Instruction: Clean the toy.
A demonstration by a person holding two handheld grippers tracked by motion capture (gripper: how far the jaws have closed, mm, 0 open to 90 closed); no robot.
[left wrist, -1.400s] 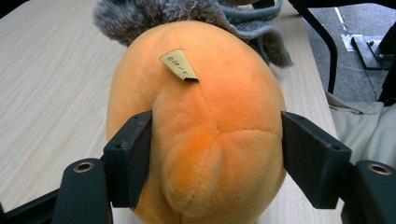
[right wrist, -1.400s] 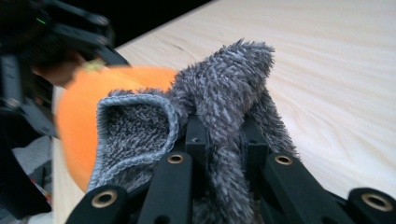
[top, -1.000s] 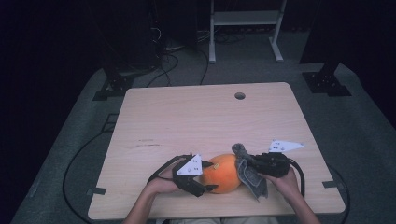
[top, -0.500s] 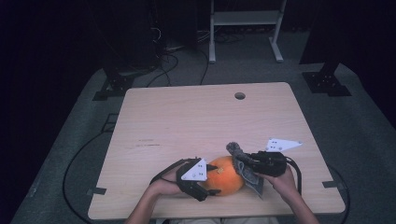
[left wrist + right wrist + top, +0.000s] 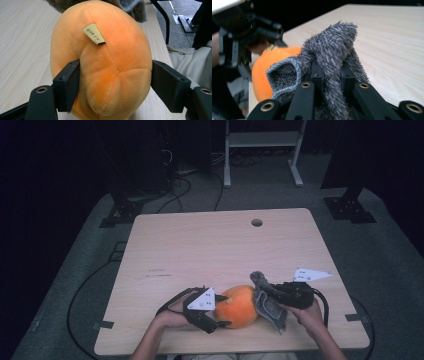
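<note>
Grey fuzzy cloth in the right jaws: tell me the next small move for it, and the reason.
Probably draw the grey fuzzy cloth across the side of the round orange plush toy in a short wiping stroke. The right gripper is shut on the cloth, which lies right against the toy in the high view, and the left gripper grips the toy from both sides on the wooden table, so it looks steadied for that.

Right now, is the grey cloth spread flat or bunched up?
Bunched up. The grey cloth is pinched into a folded clump between the right gripper jaws, with one hemmed corner curling out beside the orange plush.
</note>
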